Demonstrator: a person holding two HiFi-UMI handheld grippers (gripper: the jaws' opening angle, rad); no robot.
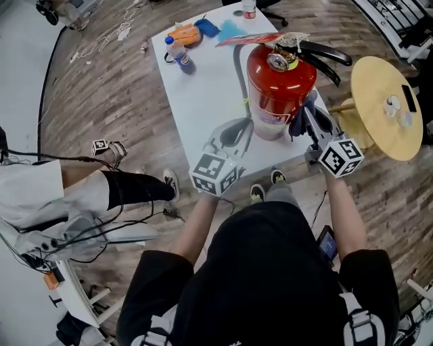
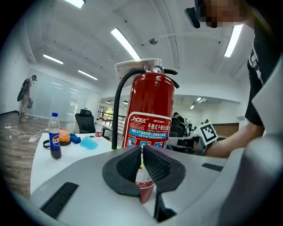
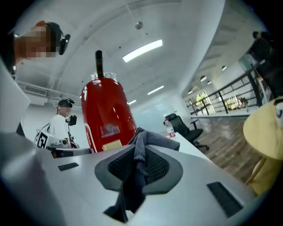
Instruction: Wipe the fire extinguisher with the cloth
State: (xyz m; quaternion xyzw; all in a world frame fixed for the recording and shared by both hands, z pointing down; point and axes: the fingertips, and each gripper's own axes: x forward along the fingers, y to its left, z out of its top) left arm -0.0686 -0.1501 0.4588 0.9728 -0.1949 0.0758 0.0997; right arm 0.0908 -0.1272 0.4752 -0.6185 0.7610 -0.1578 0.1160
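Here, one fire extinguisher (image 1: 281,84), one cloth (image 3: 143,142) (tight in right tool (image 3: 139,162)), left tool (image 2: 142,153) closed, empty.

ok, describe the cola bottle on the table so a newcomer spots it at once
Find the white table bearing the red fire extinguisher. Near its far-left corner, beside an orange item, stands the cola bottle. It alone holds dark liquid under a blue cap; the other bottle, at the far edge, has a red label.

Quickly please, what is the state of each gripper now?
Left gripper: closed, holding nothing.
Right gripper: closed on the cloth.
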